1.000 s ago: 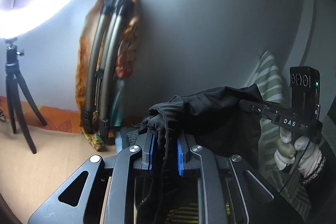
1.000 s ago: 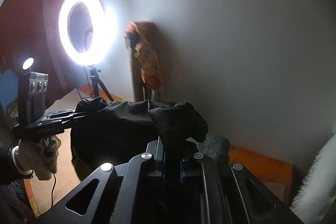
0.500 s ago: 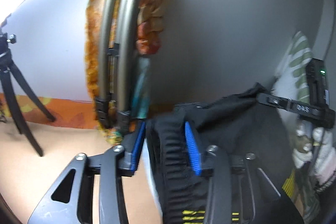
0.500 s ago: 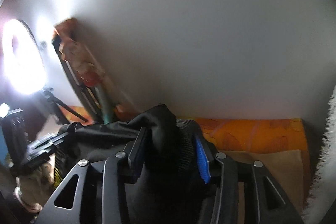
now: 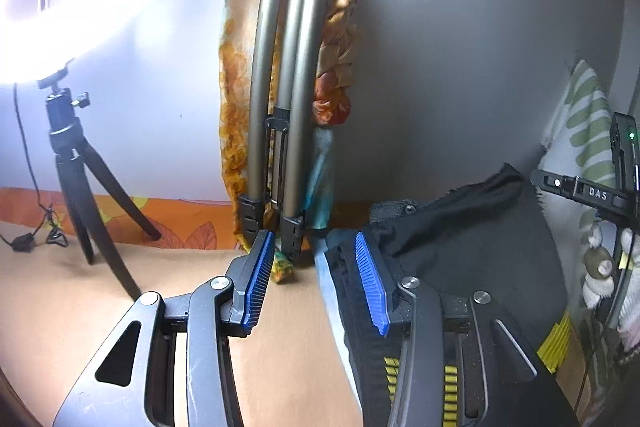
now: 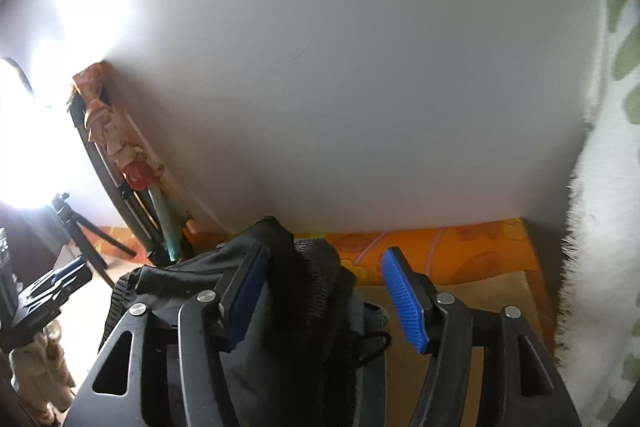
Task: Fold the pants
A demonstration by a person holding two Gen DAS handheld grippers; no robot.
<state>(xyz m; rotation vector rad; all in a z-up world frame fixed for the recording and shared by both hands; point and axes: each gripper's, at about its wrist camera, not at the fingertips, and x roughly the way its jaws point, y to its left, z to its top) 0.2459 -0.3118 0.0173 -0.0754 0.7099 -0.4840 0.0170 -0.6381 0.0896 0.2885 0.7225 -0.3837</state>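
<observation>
Both hand-held grippers just opening: left hand-held gripper (image 5: 316, 281) agape with nothing between the pads, right hand-held gripper (image 6: 326, 293) agape too, pressing on nothing. Black pants (image 5: 460, 247) heaped lower right in the left view, against the right-hand pad; lower centre in the right view, bunched waistband between the pads. Best to back straight out, snagging no fabric, then smooth the fold flat.

Tan table (image 5: 80, 307), black pants (image 5: 472, 267) lying on it, small tripod (image 5: 80, 195) standing near the wall
</observation>
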